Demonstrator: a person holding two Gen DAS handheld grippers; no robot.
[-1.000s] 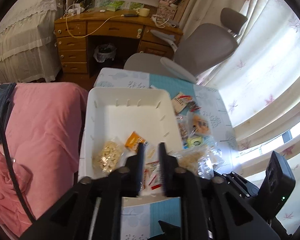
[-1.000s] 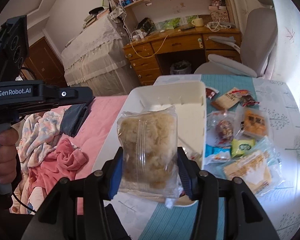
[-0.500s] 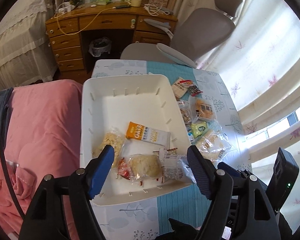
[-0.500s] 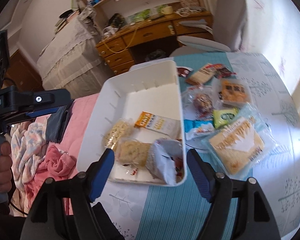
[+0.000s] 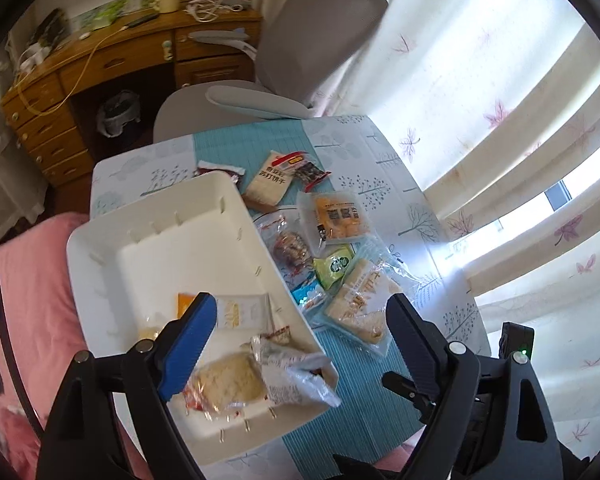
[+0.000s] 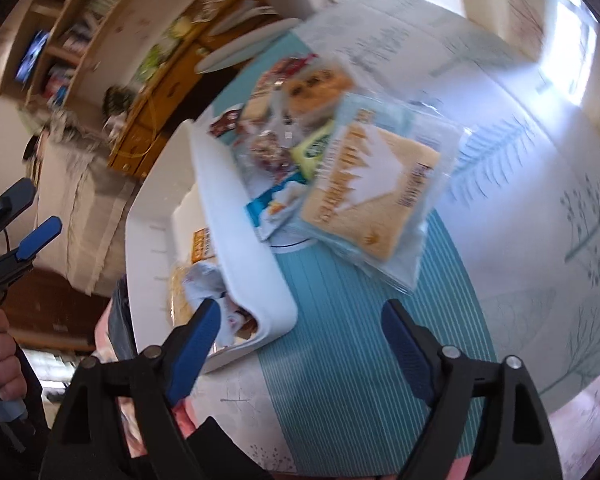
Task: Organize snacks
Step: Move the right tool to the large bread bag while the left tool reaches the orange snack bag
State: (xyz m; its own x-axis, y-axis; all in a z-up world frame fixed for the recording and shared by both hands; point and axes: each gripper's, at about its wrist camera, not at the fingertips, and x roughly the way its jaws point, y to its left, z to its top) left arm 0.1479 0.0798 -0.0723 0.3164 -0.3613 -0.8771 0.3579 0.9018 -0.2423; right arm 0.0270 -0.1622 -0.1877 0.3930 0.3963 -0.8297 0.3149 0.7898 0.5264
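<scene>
A white tray (image 5: 100, 248) sits on the table's left side and holds several snack packets, among them a pale crumbly one (image 5: 228, 380) and an orange-and-white bar (image 5: 236, 312). Loose snacks lie to its right: a toast pack (image 5: 360, 308), a green packet (image 5: 334, 266) and an orange cake pack (image 5: 340, 216). My left gripper (image 5: 300, 340) is open and empty above the tray's near corner. My right gripper (image 6: 300, 328) is open and empty above the table, just short of the toast pack (image 6: 372, 192), beside the tray (image 6: 236, 240).
A grey office chair (image 5: 300, 48) stands behind the table, a wooden desk (image 5: 100, 64) further back. A pink bed cover (image 5: 32, 320) lies left of the table. Curtains (image 5: 500, 100) hang on the right. The table (image 6: 540, 160) has a blue striped runner.
Both grippers let go of their packets into the tray and opened. The right gripper has since swung right toward the loose snacks; the left view has also turned right.
</scene>
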